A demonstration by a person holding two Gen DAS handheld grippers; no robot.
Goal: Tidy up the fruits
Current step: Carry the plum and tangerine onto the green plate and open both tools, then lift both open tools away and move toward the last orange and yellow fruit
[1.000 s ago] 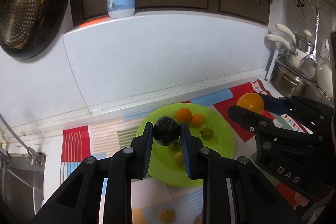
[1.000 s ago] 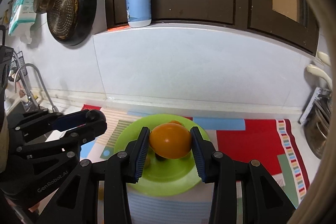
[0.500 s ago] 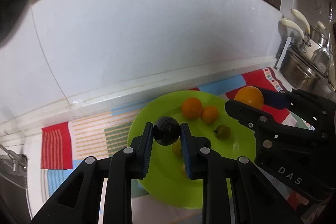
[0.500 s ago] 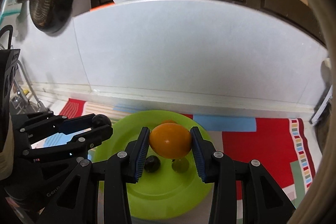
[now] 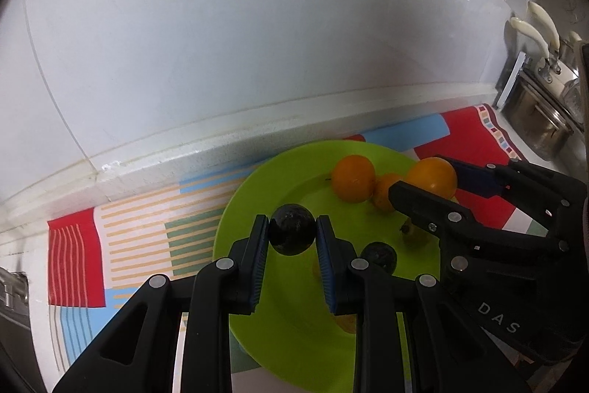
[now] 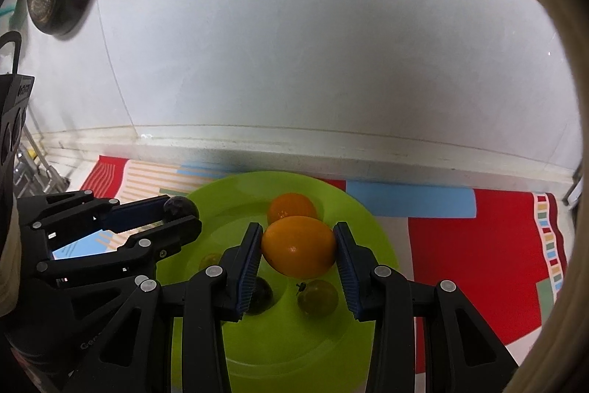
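Two dark fruits — one plate

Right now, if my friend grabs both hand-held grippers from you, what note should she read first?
Left hand-held gripper: shut on a dark round fruit, held over the green plate.
Right hand-held gripper: shut on a big orange fruit, also over the plate.
Already on the plate: an orange, a second dark fruit, a greenish fruit and a few smaller ones.
Left to do: set both held fruits down on the plate, let go, then check the patterned mat for strays.
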